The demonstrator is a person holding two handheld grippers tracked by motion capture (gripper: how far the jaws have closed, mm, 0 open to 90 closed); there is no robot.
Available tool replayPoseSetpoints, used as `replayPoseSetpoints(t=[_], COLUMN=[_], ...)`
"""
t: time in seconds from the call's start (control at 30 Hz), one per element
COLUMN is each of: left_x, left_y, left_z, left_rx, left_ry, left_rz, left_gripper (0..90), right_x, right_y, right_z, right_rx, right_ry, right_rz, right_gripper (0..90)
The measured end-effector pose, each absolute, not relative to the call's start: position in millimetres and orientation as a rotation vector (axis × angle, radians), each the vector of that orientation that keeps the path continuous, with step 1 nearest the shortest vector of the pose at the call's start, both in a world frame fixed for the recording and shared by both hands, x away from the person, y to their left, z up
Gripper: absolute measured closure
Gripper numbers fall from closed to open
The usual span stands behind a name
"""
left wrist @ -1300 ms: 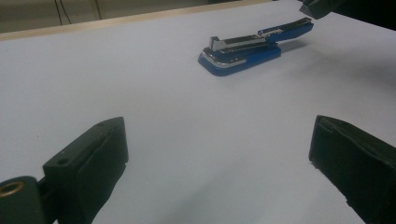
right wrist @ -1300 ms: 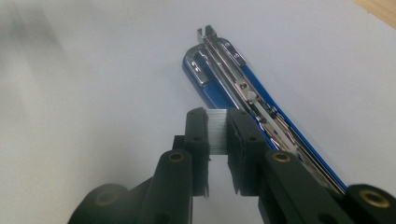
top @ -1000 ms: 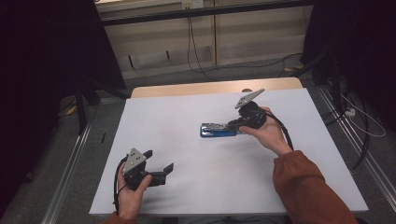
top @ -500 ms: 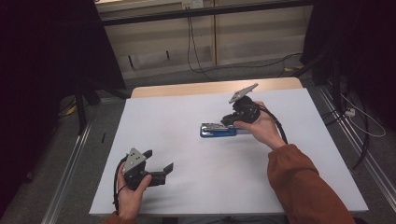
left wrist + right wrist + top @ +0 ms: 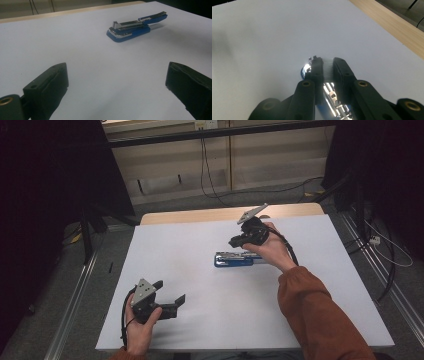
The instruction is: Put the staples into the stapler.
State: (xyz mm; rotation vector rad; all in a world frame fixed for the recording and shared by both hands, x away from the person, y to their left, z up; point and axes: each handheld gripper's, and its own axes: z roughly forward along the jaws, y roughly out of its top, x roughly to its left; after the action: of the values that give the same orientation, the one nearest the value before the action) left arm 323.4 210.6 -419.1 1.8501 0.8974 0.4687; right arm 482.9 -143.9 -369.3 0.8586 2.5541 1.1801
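Observation:
A blue and silver stapler [image 5: 234, 259] lies on the white table top [image 5: 175, 245] right of centre, its lid raised a little in the left gripper view [image 5: 130, 28]. My right gripper [image 5: 239, 240] hovers just above the stapler's far side. Its jaws are shut on a thin pale strip [image 5: 327, 67] that looks like a row of staples, with the stapler's shiny channel [image 5: 331, 96] right below it. My left gripper [image 5: 171, 295] rests near the front left of the table, wide open with nothing in it [image 5: 117, 82], well apart from the stapler.
A bare wooden edge [image 5: 200, 215] runs along the table's far side. Cables [image 5: 385, 255] trail over the floor on the right, and metal rails [image 5: 75, 295] line both sides of the table.
My right hand has drifted left and a little farther away over the stapler, still gripping the strip. The stapler and the left gripper have stayed put.

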Motion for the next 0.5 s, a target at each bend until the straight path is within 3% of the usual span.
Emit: replayPoseSetpoints(t=[0.5], left_x=[323], left_y=[211], left_z=[-419], left_rx=[1.852], left_ry=[0.889], left_rz=[0.468], left_gripper=[4.8], right_x=[497], right_y=[-130], right_z=[-376], right_rx=[0.743], right_ry=[2.61], right_rz=[1.145], right_gripper=[79.2])
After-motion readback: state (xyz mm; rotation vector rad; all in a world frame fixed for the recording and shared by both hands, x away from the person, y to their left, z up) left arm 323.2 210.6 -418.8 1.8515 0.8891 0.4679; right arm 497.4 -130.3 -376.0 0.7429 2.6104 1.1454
